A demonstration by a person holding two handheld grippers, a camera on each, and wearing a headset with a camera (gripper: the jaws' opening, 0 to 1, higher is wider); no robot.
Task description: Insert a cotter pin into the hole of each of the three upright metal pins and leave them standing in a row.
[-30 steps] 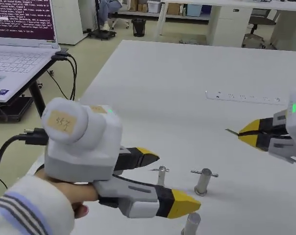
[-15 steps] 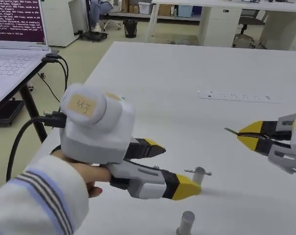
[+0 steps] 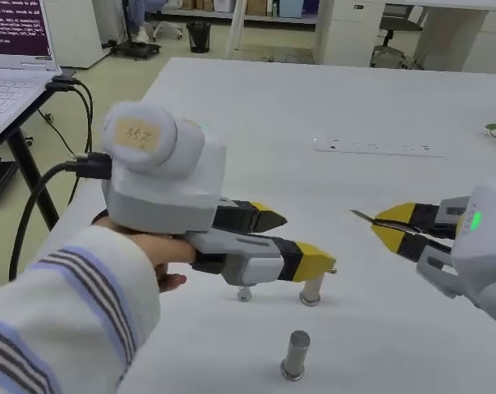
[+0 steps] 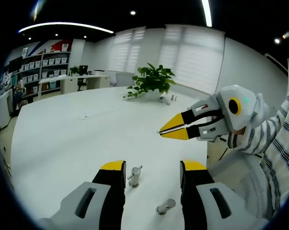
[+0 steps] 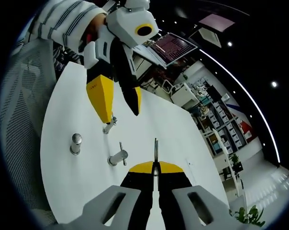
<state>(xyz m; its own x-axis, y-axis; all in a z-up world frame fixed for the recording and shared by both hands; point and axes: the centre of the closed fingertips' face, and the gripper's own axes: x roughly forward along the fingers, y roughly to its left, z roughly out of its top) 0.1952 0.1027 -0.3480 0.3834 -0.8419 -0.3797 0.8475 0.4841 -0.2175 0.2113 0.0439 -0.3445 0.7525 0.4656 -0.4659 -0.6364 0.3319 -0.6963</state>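
White tabletop (image 3: 330, 107) bears a stubby grey upright pin (image 3: 296, 355).

My left gripper (image 3: 305, 242) is white and grey in the body, black further forward and yellow at the tips, with a tan label (image 3: 140, 135) on top. My right gripper (image 3: 378, 226) wears the same white, black and yellow, plus a green light (image 3: 476, 220). The cotter pin (image 3: 361, 217) looks dark. My sleeve (image 3: 67, 320) is white with blue-grey stripes. The pins (image 3: 296, 355) are dull silver on a white table (image 3: 314, 115). The cable (image 3: 34, 205) is black; the laptop (image 3: 14, 25) screen is purple with pale text.
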